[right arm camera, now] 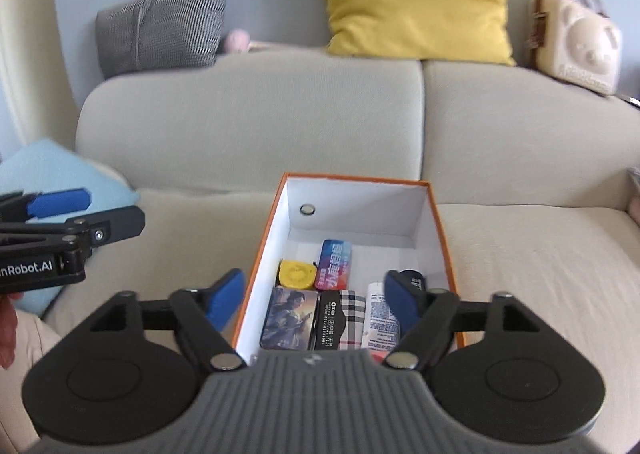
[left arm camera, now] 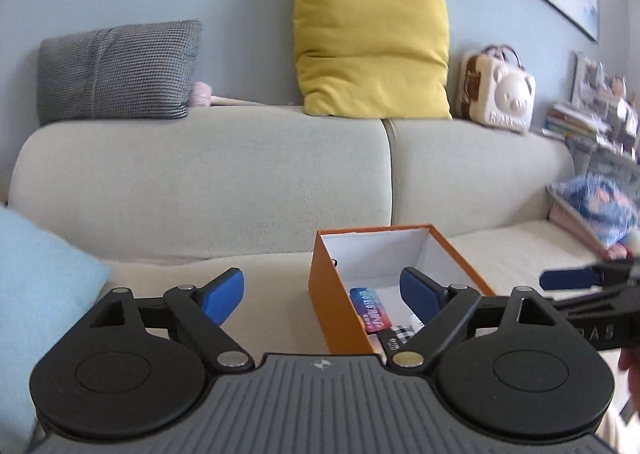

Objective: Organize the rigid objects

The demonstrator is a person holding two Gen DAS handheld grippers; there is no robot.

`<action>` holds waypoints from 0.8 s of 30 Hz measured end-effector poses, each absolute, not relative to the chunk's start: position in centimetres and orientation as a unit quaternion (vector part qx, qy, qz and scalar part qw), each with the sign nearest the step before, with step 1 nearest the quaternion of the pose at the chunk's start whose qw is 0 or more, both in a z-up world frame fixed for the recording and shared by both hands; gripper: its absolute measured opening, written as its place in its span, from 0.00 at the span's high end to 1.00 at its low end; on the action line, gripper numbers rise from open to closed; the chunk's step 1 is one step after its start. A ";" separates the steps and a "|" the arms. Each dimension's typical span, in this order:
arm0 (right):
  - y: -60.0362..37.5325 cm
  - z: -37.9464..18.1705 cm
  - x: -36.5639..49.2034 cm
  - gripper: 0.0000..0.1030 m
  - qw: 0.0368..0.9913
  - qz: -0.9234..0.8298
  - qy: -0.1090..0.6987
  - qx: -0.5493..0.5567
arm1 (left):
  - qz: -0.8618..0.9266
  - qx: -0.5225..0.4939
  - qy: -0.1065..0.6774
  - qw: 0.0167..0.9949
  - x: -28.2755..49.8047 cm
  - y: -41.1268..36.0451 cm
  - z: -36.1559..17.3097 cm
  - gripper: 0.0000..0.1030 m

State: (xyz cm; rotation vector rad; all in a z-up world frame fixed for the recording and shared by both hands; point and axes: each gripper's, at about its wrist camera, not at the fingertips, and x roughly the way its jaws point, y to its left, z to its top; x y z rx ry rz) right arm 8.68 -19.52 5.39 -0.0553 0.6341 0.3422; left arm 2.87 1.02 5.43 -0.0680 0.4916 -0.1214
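Note:
An orange box (right arm camera: 442, 222) with a white inside stands open on the sofa seat; it also shows in the left wrist view (left arm camera: 326, 294). Inside lie a blue-pink card tin (right arm camera: 335, 264), a yellow round case (right arm camera: 296, 274), a picture box (right arm camera: 289, 318), a black and plaid item (right arm camera: 340, 320) and a white tube (right arm camera: 380, 318). My right gripper (right arm camera: 316, 300) is open and empty above the box's near end. My left gripper (left arm camera: 322, 296) is open and empty, left of the box; it shows in the right wrist view (right arm camera: 60, 202).
The beige sofa (right arm camera: 248, 126) carries a light blue cushion (left arm camera: 36, 294) at the left. A grey pillow (left arm camera: 116, 70), a yellow pillow (left arm camera: 370, 46) and a cream bear bag (left arm camera: 498, 92) sit on its back. A blue patterned bundle (left arm camera: 596, 210) lies at the right.

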 end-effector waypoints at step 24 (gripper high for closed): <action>-18.9 -1.2 1.9 0.12 0.956 0.071 0.281 -0.045 | 0.026 -0.021 0.365 0.930 0.6 -0.6 -2.2 0.00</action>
